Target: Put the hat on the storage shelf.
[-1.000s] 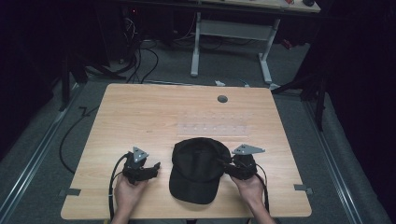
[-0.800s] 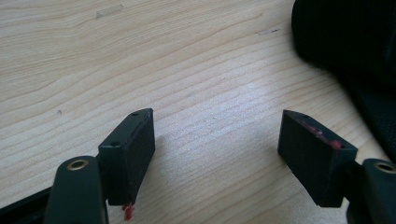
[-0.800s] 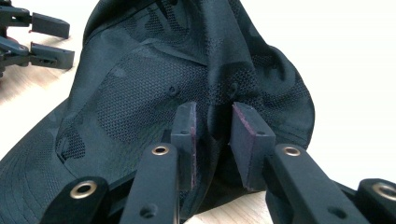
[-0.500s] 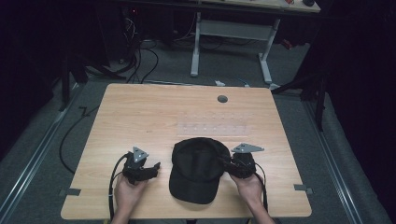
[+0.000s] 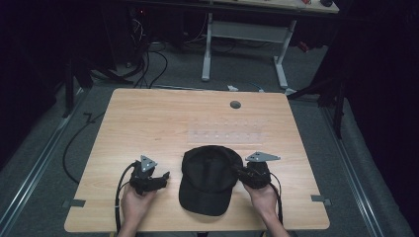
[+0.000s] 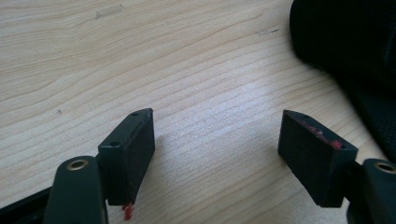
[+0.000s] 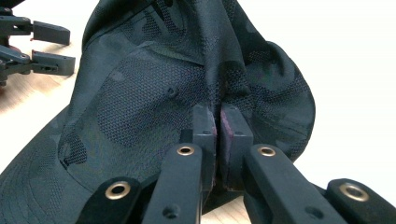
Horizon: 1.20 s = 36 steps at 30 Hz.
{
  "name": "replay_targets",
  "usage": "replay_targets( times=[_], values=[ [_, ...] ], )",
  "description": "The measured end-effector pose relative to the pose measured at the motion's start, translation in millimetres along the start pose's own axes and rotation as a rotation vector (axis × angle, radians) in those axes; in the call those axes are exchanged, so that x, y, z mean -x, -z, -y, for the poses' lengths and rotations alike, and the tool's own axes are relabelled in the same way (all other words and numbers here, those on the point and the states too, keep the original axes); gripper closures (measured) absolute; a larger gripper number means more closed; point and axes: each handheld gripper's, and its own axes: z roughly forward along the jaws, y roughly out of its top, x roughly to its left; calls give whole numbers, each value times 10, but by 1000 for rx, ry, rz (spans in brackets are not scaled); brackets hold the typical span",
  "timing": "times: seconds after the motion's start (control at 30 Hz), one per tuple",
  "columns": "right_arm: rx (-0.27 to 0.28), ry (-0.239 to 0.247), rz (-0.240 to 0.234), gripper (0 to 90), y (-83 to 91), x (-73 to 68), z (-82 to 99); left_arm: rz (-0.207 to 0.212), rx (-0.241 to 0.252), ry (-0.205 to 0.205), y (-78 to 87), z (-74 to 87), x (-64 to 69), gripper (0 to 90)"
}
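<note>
We note a black cap (image 5: 207,180) lying on the wooden worktop (image 5: 197,118) near its front edge, about midway between the two front corners, with the brim toward that edge. The right hand-held gripper (image 5: 238,172) sits at the cap's right side; its jaws have just been closing, and in the right gripper view they stand pressed together on a pinched fold of the cap's mesh fabric (image 7: 217,93), so it is grasping the cap. The left hand-held gripper (image 5: 165,176) rests just beside the cap's left side, apart from it, jaws spread wide and released with only bare wood between them in the left gripper view. A small grey disc (image 5: 235,104) lies near the worktop's far edge, well apart from the cap.
</note>
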Motion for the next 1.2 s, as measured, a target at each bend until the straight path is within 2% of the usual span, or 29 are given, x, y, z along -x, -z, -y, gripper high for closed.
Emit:
replay_targets(
  times=[0.4,0.93,1.2],
  values=[
    [24,-10,-28,877,46,-12,-11,0,0,1,0,-1,-1,273],
    [101,29,-87,882,240,-41,-165,1,0,1,0,0,0,271],
    [141,60,-96,882,385,-43,-264,0,-1,0,-1,0,1,269]
  ],
)
